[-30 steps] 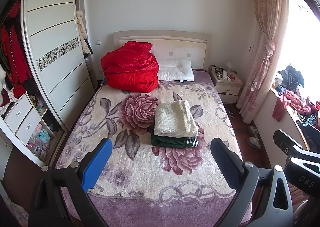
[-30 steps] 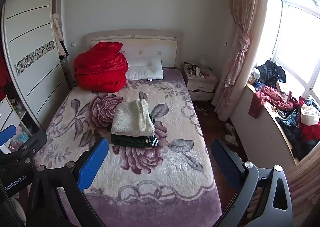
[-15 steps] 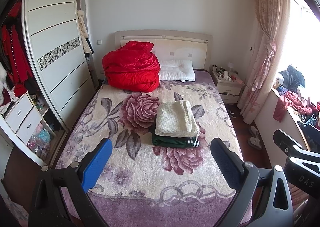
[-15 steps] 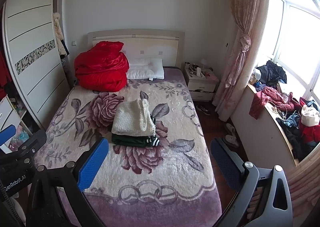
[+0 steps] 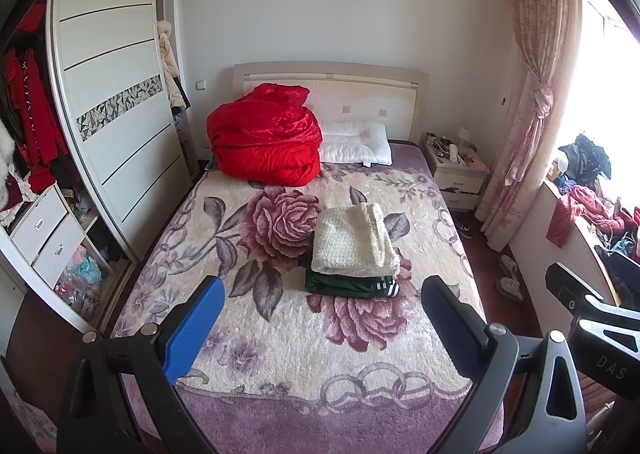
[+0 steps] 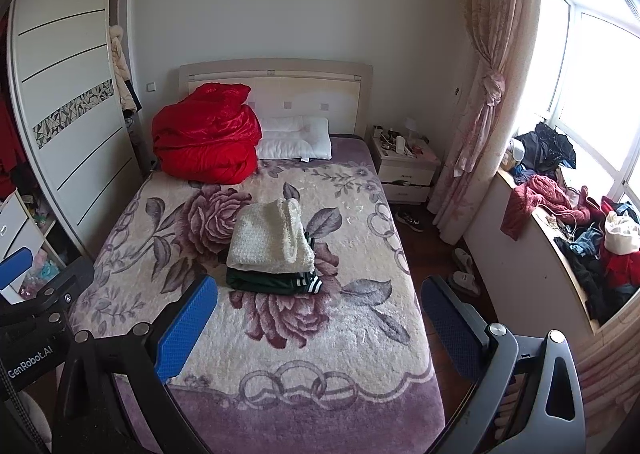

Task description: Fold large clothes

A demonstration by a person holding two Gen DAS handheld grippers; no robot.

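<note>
daylit bedroom, sharp in the middle, warped at the rim

daylight pours in through the tall white-framed window point(image 6: 592, 94) on the right, blowing out its panes to pure glare; the pink floral curtain point(image 5: 536, 94) glows, the flower-patterned plush bedspread point(image 5: 280, 314) is evenly lit with soft shadows, and fisheye bending and black vignette crowd the corners.

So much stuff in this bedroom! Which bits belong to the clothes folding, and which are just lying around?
Part of the job:
- cream knit, folded
- green garment under it
- unfolded clothes heap on the window ledge
- left gripper, right gripper, both open

Just lying about:
- red quilt
- pillow
- nightstand
- slippers
</note>
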